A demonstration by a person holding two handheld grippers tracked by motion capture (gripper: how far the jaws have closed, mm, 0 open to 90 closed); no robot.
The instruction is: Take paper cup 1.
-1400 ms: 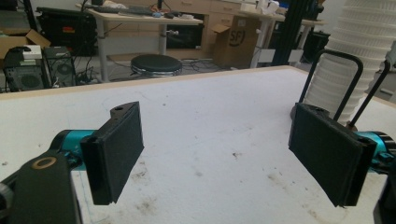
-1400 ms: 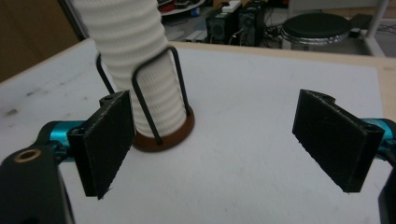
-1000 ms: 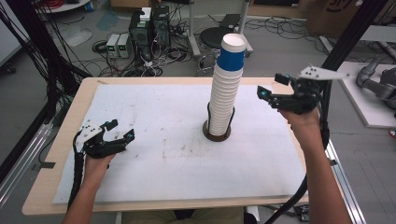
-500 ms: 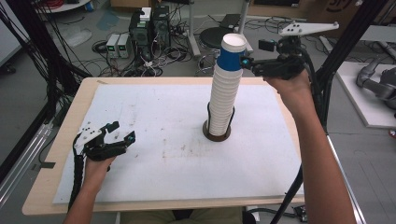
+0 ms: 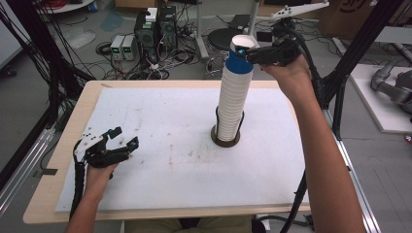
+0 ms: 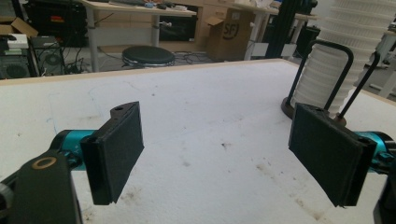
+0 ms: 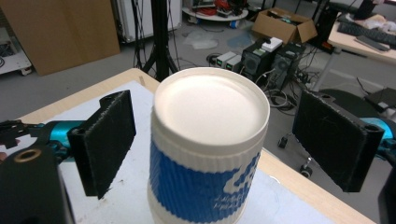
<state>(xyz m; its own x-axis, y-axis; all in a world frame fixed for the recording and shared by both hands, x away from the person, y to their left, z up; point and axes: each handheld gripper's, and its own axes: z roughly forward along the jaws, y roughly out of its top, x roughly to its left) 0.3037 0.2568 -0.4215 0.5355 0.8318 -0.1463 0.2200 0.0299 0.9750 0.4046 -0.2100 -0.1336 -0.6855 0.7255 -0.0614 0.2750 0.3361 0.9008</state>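
Progress: early, judged; nothing lifted off yet.

- Tall stack of white ribbed paper cups upright in dark round wire-post holder, mid-table; holder otherwise bare.
- Blue-banded paper cup tops stack, upside down.
- Right gripper jaws spread, flanking top cup, not touching.
- Left gripper jaws spread, empty, low over white mat.
- Left: close, lift top cup.

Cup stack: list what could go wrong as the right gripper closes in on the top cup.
The cup stack is tall and its holder grips only the bottom, so a sideways nudge might tip it. The right gripper has open jaws either side of the top cup; a hard squeeze may crush it, or lift several nested cups together.
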